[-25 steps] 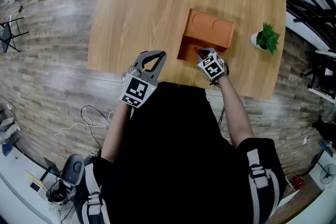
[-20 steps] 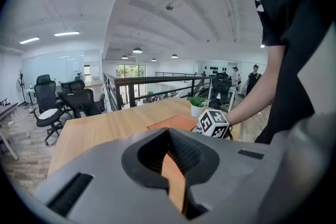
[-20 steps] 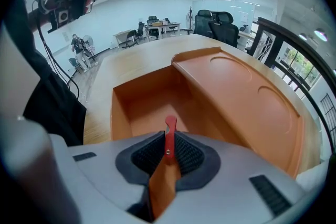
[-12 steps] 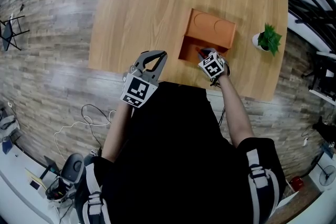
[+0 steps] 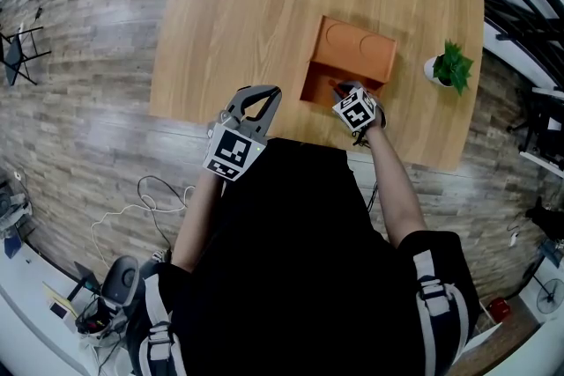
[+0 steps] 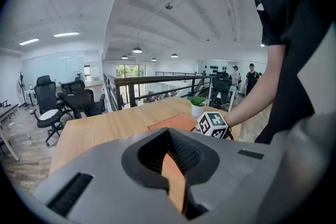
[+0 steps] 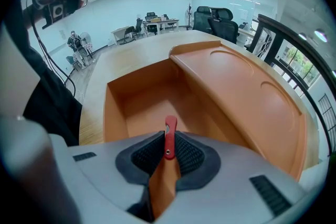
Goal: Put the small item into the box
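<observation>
An orange box stands on the wooden table, with an open compartment on its near side and a lid panel with two round recesses behind. My right gripper hovers over that open compartment, shut on a small flat red item that sticks up from between the pads. The left gripper hangs at the table's front edge, left of the box, jaws together with nothing in them. The left gripper view shows the box and the right gripper's marker cube ahead.
A small potted plant in a white pot sits right of the box, near the table's right edge. Railings run past the table's far right corner. Office chairs stand beyond the table. Cables lie on the floor at lower left.
</observation>
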Demonstrator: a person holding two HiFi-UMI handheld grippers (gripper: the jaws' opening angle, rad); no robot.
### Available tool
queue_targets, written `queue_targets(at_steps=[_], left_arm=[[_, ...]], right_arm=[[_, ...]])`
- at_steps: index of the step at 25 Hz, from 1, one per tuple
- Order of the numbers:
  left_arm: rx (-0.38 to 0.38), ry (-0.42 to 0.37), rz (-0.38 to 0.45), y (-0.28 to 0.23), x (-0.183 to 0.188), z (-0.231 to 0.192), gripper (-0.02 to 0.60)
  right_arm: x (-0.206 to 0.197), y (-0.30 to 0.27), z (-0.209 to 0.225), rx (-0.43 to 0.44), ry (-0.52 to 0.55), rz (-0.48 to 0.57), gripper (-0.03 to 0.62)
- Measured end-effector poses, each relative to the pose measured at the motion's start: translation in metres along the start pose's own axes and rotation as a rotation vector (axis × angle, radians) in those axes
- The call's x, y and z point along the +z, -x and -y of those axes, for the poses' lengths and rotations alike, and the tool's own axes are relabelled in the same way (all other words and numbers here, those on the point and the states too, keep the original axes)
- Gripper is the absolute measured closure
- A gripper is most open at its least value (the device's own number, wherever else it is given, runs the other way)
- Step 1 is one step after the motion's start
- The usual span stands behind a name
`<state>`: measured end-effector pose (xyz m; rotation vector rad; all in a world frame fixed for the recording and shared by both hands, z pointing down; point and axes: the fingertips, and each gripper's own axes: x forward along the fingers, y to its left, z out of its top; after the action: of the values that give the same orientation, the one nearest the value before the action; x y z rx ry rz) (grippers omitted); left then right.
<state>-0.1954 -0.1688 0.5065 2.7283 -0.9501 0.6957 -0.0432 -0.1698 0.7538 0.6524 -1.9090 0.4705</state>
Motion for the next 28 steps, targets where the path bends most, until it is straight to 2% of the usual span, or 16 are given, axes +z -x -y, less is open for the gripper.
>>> queue_targets(at_steps=[8, 11, 14, 19, 28], left_arm=[[0.000, -0.004, 0.003, 0.000, 0.000, 0.001, 0.558], [-0.001, -0.004, 0.006, -0.001, 0.001, 0.002, 0.558], [0.002, -0.004, 0.009, 0.001, 0.002, 0.003, 0.558], [0.010, -0.007, 0.015, 0.002, 0.005, 0.007, 0.558], [0.025, -0.006, 0.027, 0.001, 0.009, 0.023, 0.558]], right_arm=[[-0.001, -0.002, 0.000, 0.020, -0.008, -0.001, 0.519], [-0.001, -0.002, -0.004, 0.033, -0.004, -0.002, 0.474], [-0.001, -0.001, -0.007, 0.031, -0.002, -0.003, 0.467], [-0.002, 0.005, -0.006, 0.020, 0.036, -0.012, 0.467], [-0.006, 0.022, -0.007, 0.025, 0.048, 0.041, 0.468]])
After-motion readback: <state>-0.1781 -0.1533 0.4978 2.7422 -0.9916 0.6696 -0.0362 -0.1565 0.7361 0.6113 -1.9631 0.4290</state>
